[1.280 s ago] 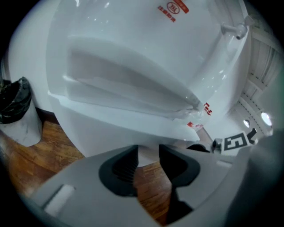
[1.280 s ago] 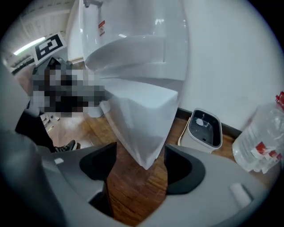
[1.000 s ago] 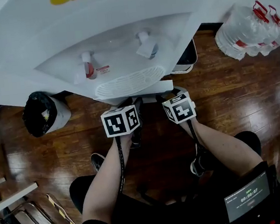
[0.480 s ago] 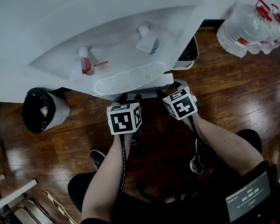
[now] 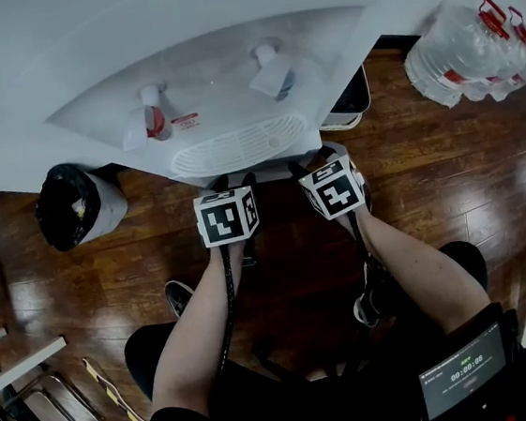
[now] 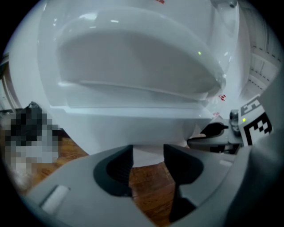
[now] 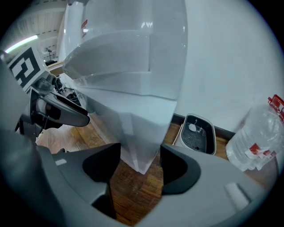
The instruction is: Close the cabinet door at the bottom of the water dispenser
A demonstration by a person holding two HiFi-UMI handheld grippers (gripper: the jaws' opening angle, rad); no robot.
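Tongs are hovering open and empty at the foot of the water dispenser (image 5: 230,86), left tongs (image 6: 147,166) just widening beside right tongs (image 7: 140,166), and the cabinet door (image 6: 128,128) is looking shut, so I am judging that backing away comes next.

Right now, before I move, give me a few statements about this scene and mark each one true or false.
The water dispenser carries two taps. True.
The bin stands on the person's right. False: it stands on the left.
The right tool is shut on the water dispenser. False: its jaws stand apart, gripping nothing.
Water bottles sit on the wooden floor. True.
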